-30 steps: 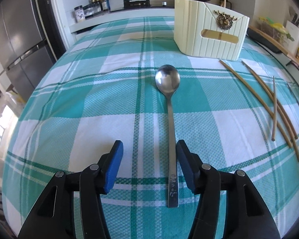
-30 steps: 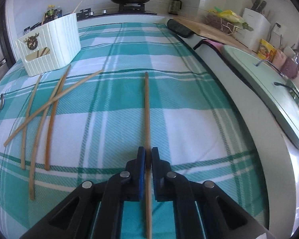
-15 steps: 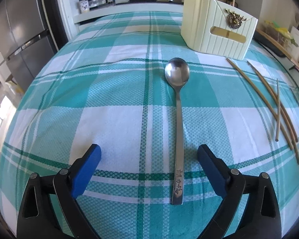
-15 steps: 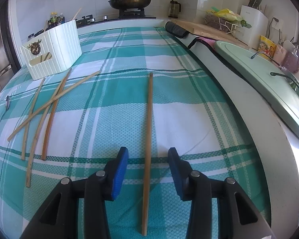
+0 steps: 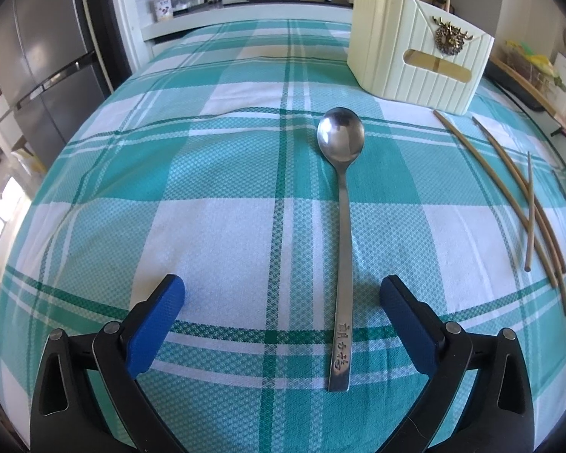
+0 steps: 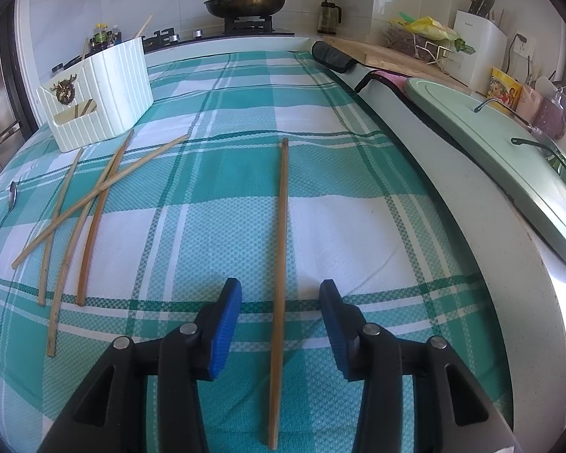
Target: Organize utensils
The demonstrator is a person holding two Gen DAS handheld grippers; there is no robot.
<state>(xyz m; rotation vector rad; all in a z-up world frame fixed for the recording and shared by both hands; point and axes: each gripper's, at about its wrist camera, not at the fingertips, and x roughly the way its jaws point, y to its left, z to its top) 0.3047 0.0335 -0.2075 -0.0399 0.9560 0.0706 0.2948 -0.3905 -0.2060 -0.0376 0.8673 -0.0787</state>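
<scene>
Both sets of jaws stand off their utensils. On the left gripper [image 5: 283, 290] the jaws are spread very wide and are opening; the spoon's handle lies between them, nearer the right pad, touched by neither. On the right gripper [image 6: 280, 294] they are moderately apart, with a single chopstick [image 6: 280, 234] lying between the pads, untouched.

Nearest in the left view, the spoon [image 5: 341, 234] lies flat on the checked cloth [image 5: 207, 226] covering the bench, handle end near, bowl pointing far. Off to its right a loose bundle of chopsticks [image 5: 509, 188] lies fanned out. Farther on, right of centre, stands the cream ribbed holder [image 5: 415, 56].

As for progress, I judge the job barely begun: one stick leans out of the holder's top and something pale shows through its front slot, while the spoon, the lone chopstick and the bundle all lie on the cloth. Each needs picking up and carrying to the holder.

Only the right view shows the lone chopstick, the four crossed sticks in full, and the bench's right edge with a pale green lid [image 6: 509, 166] beyond it. Only the left view shows the whole spoon; in the right one it is a sliver at the far left edge.
</scene>
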